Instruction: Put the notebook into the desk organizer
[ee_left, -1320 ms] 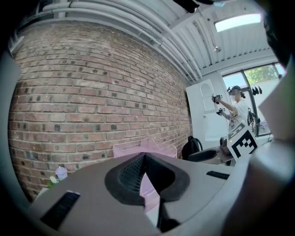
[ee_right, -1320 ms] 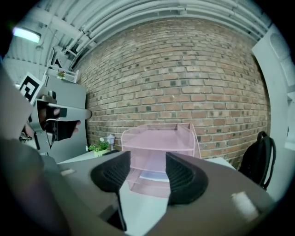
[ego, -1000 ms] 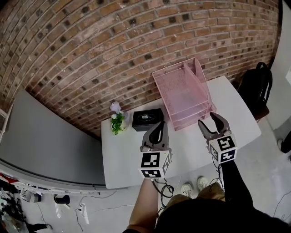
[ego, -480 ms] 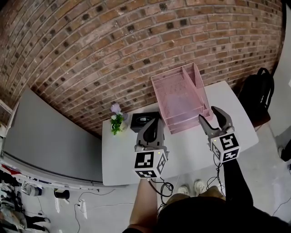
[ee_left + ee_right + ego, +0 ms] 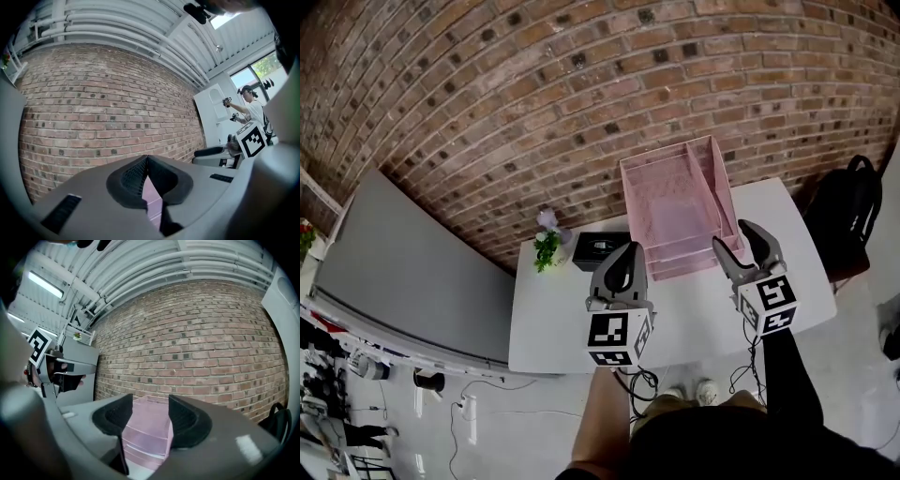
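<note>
Black rectangular notebook lies flat on the white counter, not yet in the pink mesh desk organizer that stands just to its right. From the left tool the notebook is just ahead and slightly to the left. Its long axis runs crosswise to the way that tool points. The left tool is clearly the nearer one, but its jaws are pressed together on nothing, so it would have to open first. The right tool has its jaws spread and empty, and faces the organizer's front right corner. Compared with a second earlier, notebook and organizer have not shifted and neither tool's jaws have changed (only the framing differs: the counter's near edge now sits closer beneath the left tool's marker cube).
</note>
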Demonstrator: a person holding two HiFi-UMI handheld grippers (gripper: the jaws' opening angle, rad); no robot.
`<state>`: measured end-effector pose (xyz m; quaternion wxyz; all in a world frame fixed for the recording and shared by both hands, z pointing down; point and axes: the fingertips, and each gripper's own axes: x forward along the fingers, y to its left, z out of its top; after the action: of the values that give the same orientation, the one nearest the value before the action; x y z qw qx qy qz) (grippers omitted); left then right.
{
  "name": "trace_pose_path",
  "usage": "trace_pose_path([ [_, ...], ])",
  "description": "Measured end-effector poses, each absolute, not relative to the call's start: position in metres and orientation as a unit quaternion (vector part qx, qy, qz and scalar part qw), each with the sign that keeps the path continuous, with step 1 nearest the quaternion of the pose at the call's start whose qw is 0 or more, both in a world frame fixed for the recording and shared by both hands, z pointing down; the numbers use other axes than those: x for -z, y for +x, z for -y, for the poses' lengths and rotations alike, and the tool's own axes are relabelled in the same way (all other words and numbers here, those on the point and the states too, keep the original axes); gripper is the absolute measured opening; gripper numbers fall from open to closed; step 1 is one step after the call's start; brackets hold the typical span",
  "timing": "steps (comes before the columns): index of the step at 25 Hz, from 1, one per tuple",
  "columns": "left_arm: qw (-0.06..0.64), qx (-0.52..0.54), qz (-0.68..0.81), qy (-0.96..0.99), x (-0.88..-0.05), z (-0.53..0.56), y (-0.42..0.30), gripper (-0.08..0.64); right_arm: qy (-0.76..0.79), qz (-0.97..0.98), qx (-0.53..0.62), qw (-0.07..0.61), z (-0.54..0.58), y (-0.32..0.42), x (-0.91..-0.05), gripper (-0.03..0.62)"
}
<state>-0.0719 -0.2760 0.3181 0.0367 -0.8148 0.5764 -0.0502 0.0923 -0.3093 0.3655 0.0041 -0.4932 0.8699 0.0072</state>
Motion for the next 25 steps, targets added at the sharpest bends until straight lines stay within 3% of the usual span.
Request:
trace_pose_path([
  [25,0.049,0.067,-0.596,-0.799,-0.322,0.283,-0.072,0.009,-0.471,-0.882,-0.033,-0.011,0.321,0.079,-0.365,0.242],
])
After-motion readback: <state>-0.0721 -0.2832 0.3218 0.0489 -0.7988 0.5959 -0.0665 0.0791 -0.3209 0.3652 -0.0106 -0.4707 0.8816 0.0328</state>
